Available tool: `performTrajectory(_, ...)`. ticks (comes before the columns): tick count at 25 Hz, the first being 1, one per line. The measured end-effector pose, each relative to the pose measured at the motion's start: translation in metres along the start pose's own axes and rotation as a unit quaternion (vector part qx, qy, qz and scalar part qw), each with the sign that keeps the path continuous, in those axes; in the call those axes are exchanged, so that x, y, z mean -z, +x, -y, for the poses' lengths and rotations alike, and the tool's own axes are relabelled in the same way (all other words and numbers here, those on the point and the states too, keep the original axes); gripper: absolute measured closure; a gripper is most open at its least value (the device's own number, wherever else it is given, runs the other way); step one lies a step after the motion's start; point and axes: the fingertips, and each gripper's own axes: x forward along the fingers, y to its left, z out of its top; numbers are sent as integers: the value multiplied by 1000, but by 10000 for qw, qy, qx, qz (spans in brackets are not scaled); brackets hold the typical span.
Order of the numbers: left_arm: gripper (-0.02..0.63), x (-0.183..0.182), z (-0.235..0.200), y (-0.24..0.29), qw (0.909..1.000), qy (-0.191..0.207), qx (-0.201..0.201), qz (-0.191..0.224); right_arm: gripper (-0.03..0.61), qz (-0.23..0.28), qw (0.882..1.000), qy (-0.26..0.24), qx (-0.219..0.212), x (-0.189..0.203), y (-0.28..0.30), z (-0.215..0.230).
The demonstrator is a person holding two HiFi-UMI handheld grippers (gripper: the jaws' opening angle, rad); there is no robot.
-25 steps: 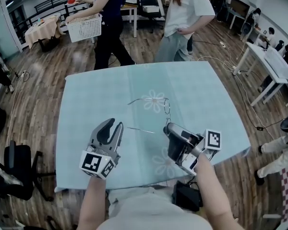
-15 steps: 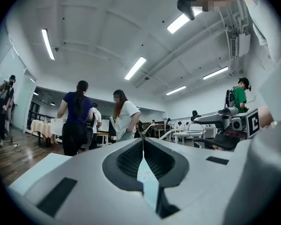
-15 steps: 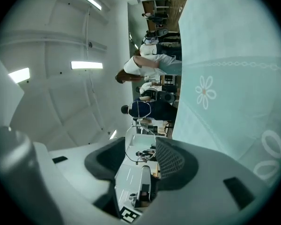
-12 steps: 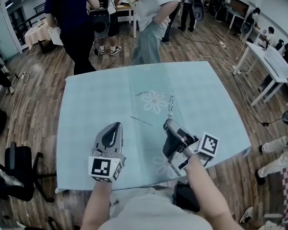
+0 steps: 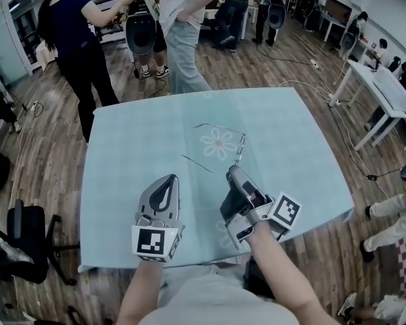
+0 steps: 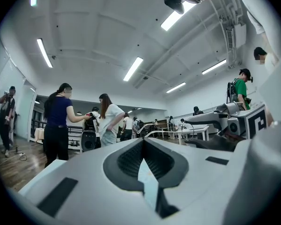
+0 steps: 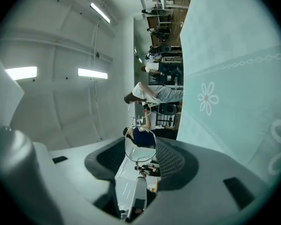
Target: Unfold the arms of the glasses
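Note:
The thin wire-framed glasses (image 5: 241, 145) hang just above the pale blue tablecloth (image 5: 122, 154), past the tip of my right gripper (image 5: 232, 172). One arm reaches up-left and the other arm points left; both stand spread out from the frame. In the right gripper view, my right gripper (image 7: 139, 165) lies rolled on its side, shut on the glasses (image 7: 140, 146), with one round lens sticking out of the jaws. My left gripper (image 5: 170, 179) hovers to the left of the glasses, apart from them, shut and with nothing in it. In the left gripper view, my left gripper (image 6: 144, 144) has its jaws together.
Several people (image 5: 179, 39) stand on the wood floor just past the table's far edge. A white table (image 5: 382, 87) stands at the right, with cables on the floor near it. A dark chair (image 5: 20, 229) is at the left, close to the near corner.
My left gripper's jaws have gone from open to shut and it has shifted a little to the right. The right gripper and glasses have drifted slightly left. The people behind the table have moved.

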Motion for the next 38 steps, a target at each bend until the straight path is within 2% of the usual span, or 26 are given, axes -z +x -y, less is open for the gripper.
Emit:
performTrajectory(7, 606, -4, 7, -3, 9999, -72, -73, 37, 370, 347, 9993, 71, 81, 6, 0, 10)
performTrajectory(26, 606, -7, 39, -10, 9995, -231, 115, 182, 370, 217, 9995, -165, 137, 32, -12, 11)
performTrajectory(38, 606, -3, 47, -12, 9996, -210, 177, 88, 370, 335, 9991, -241, 127, 25, -17, 9)
